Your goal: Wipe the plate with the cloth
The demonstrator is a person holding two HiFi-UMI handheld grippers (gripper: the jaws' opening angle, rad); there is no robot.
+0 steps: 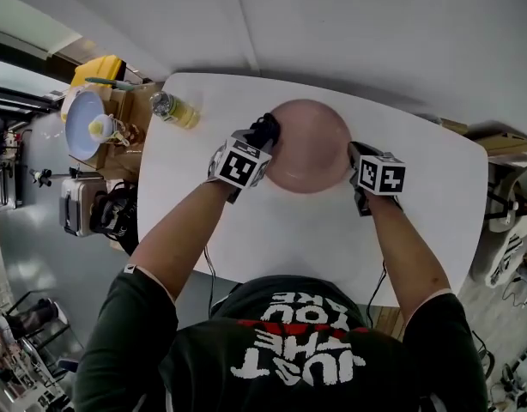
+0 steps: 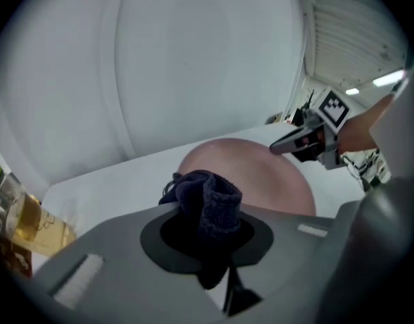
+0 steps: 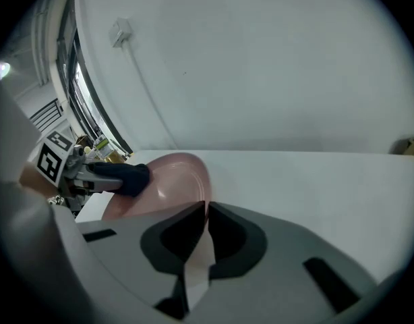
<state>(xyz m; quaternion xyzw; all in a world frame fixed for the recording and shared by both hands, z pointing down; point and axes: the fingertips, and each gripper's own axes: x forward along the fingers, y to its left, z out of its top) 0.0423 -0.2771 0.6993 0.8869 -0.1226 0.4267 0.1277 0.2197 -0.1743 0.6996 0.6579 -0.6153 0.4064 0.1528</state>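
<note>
A pink plate (image 1: 311, 144) sits on the white table (image 1: 246, 239), tilted up at its right side. My left gripper (image 1: 265, 136) is shut on a dark blue cloth (image 2: 210, 201), which rests on the plate's left part (image 2: 261, 177). My right gripper (image 1: 353, 163) is shut on the plate's right rim (image 3: 201, 201). In the right gripper view the cloth (image 3: 129, 179) and the left gripper (image 3: 92, 171) lie on the far side of the plate.
A clear bottle of yellow liquid (image 1: 173, 108) lies at the table's far left corner. Left of the table stand a yellow box (image 1: 100, 71) and a blue bowl (image 1: 81, 125) on a shelf. A grey wall runs behind the table.
</note>
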